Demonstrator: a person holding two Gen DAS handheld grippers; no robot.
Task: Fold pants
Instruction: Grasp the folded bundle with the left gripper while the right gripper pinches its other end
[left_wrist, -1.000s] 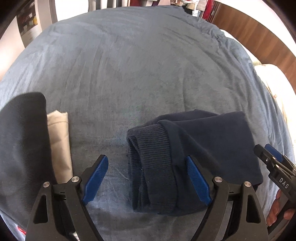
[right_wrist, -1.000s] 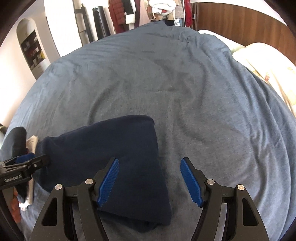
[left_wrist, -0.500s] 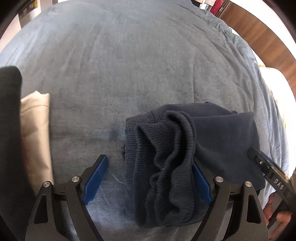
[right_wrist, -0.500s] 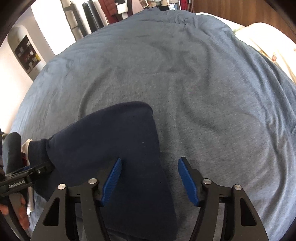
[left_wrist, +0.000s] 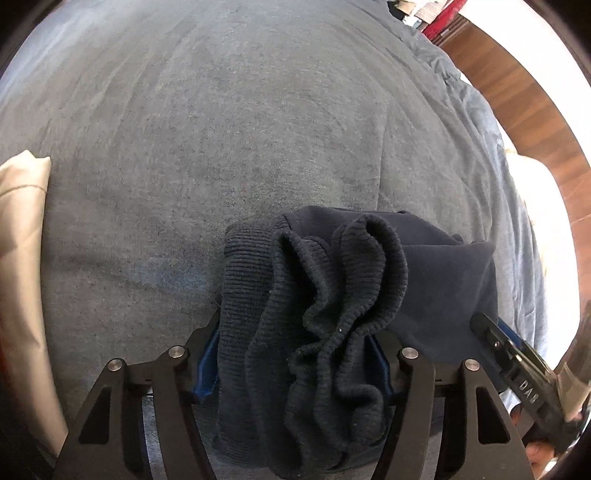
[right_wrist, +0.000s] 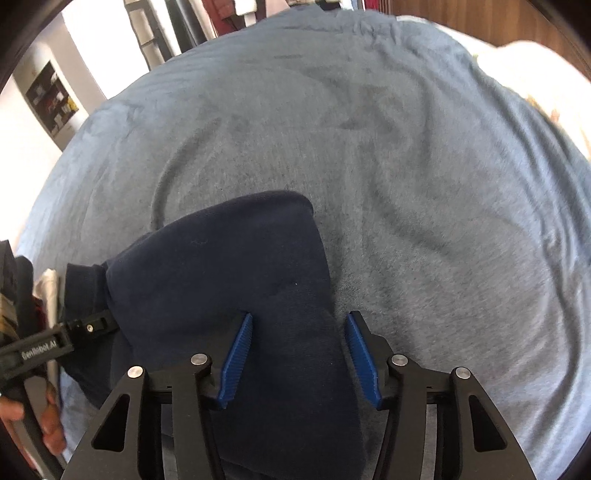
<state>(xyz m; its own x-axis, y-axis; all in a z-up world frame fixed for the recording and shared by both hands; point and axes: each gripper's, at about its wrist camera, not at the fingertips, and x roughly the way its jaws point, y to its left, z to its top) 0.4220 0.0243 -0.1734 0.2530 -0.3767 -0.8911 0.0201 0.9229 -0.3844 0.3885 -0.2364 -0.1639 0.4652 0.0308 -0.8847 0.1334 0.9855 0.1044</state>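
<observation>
The navy pants (left_wrist: 436, 280) lay as an already compact folded bundle on the bed (left_wrist: 221, 129), which was covered by a grey-blue blanket; the ribbed cuffs or waistband sat bunched at the left end, the smooth folded body at the right.

The left claw (left_wrist: 295, 362) straddled the ribbed end and its jaws were closing. The fabric filled the gap and hid most of both blue pads, so it appeared to be pinching the ribbing, though firm contact could not be confirmed from this view.

The right claw (right_wrist: 299, 354) was also closing, its jaws set either side of the bundle's right edge. The left pad was touching or just beside the cloth; a sliver of blanket showed before the right pad, so the claw was not yet pinching.

A beige folded garment (left_wrist: 18, 258) lay well apart at the left edge of the bed.

Risks noted:
- The left claw had gathered wavy, loose ribbing. It could catch only the top layers, and on lifting the lower ones would drop and undo the fold.
- The right claw could take only a thin margin, letting the cloth slip out.
- Either claw could pinch the blanket with the pants and drag it.
- Uneven lifting between the two ends would skew the bundle.
</observation>
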